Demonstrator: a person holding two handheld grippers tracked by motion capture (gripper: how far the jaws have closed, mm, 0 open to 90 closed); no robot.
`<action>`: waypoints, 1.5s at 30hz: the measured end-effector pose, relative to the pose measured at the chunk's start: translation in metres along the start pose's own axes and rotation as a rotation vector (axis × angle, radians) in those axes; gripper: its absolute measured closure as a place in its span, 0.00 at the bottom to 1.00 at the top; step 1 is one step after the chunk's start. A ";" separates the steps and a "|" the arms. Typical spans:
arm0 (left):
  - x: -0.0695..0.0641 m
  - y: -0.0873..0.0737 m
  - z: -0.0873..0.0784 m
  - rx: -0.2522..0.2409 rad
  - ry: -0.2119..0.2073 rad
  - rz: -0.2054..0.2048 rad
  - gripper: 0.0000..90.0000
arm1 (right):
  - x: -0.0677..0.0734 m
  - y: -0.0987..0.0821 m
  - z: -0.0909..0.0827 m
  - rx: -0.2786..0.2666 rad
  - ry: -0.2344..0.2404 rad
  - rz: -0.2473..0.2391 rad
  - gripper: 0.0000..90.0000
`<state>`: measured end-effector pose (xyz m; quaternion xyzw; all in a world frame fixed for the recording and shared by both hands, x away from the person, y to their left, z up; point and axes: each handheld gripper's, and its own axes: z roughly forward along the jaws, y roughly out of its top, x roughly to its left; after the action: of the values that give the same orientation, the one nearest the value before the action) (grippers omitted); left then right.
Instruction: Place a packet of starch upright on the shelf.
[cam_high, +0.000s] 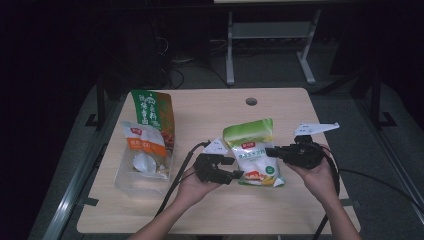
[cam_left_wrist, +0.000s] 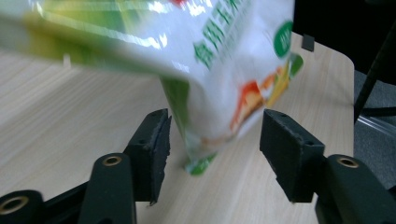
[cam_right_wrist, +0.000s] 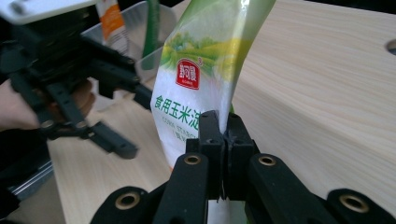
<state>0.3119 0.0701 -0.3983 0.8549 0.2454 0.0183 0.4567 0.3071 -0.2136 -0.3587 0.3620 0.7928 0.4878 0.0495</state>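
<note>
My right gripper (cam_right_wrist: 223, 140) pinches the side edge of the corn starch bag (cam_high: 254, 152), jaws pressed together on the thin film, and holds it lifted and tilted above the wooden table (cam_high: 280, 107), roughly at the middle of its near half. My left gripper (cam_left_wrist: 215, 140) sits at the bag's lower corner with its jaws spread; the corner hangs between the pads, and neither pad touches it yet.

The weak point, as I judge it, is that right-hand pinch. It grips only a narrow strip of slick plastic at the seam, while the powder inside sags away from it. If I swing the bag quickly, the film could slide out and the bag would drop flat onto the table.

The left side carries its own risk. The corner between my open pads is limp and blurred in the left gripper view, so it may be swaying; closing on it could catch only the tip, or miss.

The clear bin (cam_high: 142, 167) holding the orange-labelled packet (cam_high: 145, 142) and the green pouch (cam_high: 155, 112) sits well to the left, so a wide swing there could knock it.
</note>
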 end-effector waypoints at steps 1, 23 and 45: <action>0.002 0.001 0.000 -0.002 -0.007 -0.007 0.51 | 0.001 0.000 0.001 0.002 0.004 0.001 0.98; 0.013 0.002 -0.016 -0.010 0.098 0.005 0.96 | 0.010 -0.004 0.032 0.072 0.023 -0.071 0.96; 0.002 -0.007 -0.020 0.019 0.120 0.079 0.85 | 0.005 -0.004 0.048 0.172 0.048 -0.028 0.99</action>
<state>0.3055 0.0897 -0.3921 0.8657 0.2385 0.0851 0.4318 0.3219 -0.1760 -0.3851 0.3418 0.8378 0.4257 0.0060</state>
